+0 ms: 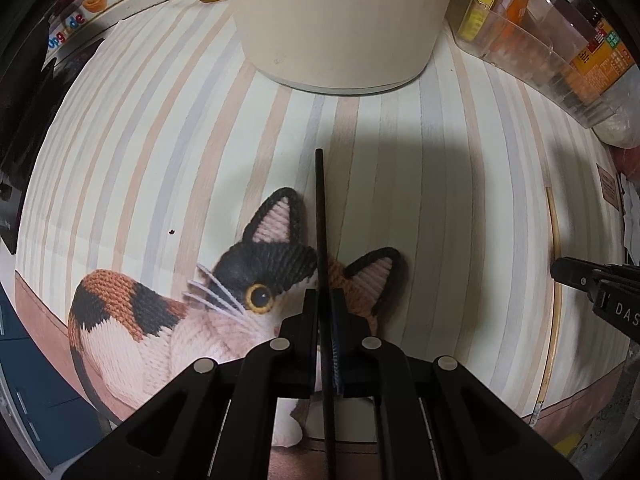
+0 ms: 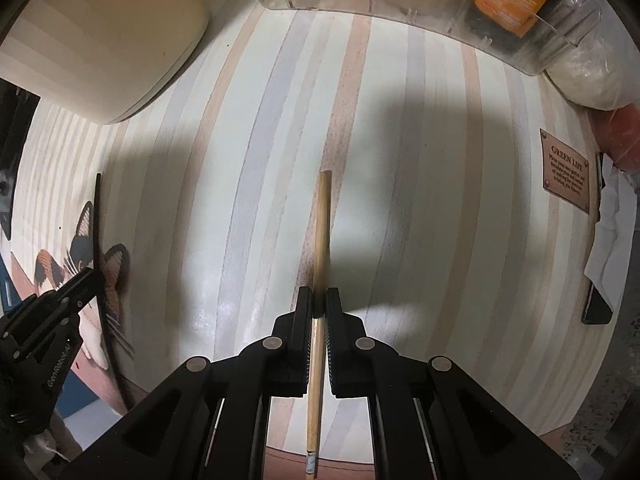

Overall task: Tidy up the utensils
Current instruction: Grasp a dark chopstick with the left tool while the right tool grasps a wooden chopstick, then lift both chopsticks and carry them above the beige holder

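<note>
Holding: left gripper (image 1: 325, 296) clamped on black chopstick (image 1: 320, 208); right gripper (image 2: 319, 300) clamped on wooden chopstick (image 2: 322, 224)
Left: both go nr cream holder (image 1: 340, 20), none in yet.

Matt black chopstick (image 1: 320, 216) — bare wooden chopstick (image 2: 322, 232) — glossy striped mat (image 2: 400, 200).
</note>
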`<state>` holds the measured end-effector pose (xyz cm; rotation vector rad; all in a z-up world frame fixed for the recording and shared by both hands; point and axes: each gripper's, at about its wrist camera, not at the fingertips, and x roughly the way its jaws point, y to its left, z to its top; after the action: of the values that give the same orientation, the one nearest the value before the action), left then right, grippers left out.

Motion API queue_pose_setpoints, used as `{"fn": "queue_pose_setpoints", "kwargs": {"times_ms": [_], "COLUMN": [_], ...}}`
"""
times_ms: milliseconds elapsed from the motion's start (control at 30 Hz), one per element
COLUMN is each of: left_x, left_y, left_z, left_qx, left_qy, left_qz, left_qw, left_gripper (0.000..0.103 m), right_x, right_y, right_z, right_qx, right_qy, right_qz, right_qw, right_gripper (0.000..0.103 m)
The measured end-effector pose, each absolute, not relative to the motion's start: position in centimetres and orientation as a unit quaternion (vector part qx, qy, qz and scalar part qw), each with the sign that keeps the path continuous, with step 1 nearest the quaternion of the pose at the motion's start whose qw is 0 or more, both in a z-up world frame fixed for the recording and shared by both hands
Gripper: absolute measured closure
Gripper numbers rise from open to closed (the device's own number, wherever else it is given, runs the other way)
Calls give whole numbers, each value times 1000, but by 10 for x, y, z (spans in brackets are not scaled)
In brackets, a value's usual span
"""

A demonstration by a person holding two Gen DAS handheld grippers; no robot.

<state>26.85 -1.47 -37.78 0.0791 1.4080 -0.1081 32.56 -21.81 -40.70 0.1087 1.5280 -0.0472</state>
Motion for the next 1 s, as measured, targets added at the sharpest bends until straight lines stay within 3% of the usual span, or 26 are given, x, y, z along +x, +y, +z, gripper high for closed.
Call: {"fn": "queue_pose_setpoints", "kwargs": {"times_ms": [1000], "left_x": [323], "left_y": [-34], "left_z": [-386], "left_qx": [75], "left_qy": [626], "left_qz": [-81], "left_qw": [772], "left_gripper": [100], "right_x": [310], "right_y": [-196], "right_z": [-430], "right_qx": [44], "right_qy": [668], "right_qz": [-62], "right_qw": [740], "right_gripper": [97]}}
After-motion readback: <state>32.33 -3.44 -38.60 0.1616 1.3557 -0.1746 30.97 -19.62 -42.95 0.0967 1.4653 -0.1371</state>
